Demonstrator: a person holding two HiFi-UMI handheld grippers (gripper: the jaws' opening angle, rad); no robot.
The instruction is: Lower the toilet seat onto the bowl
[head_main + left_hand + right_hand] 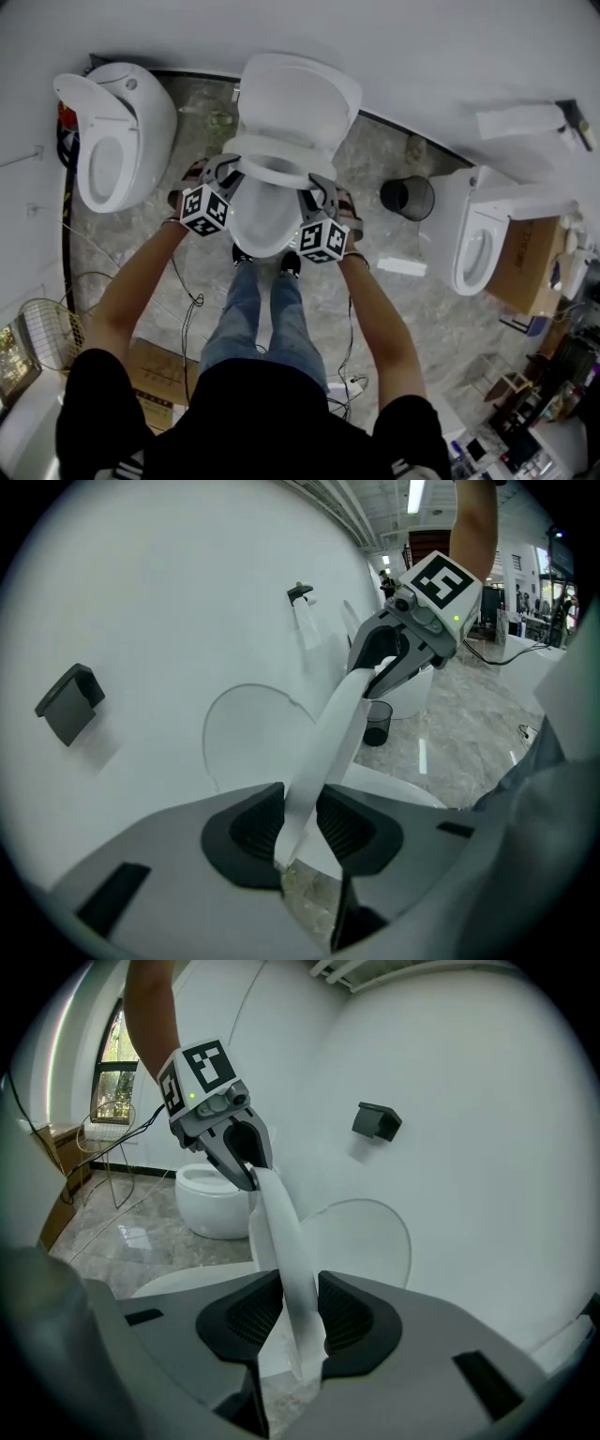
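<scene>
White toilet seat hangs tilted partway above the bowl, lid raised behind it at 12 o'clock. I have the left tongs clamped on the seat's rim at 9 o'clock and the right tongs clamped at 3 o'clock.

**Head view.** The left arm and right arm, both bare below black sleeves, reach from the bottom edge toward frame centre, slightly converging. The left hand-held gripper lies just left of centre and the right hand-held gripper just right of it. Their marker cubes face the camera.

**Gripper views.** Each pair of jaws stands narrowly apart. The ribbed pads press both faces of the thin white toilet seat. Each view shows the opposite gripper clamped farther along it.
</scene>
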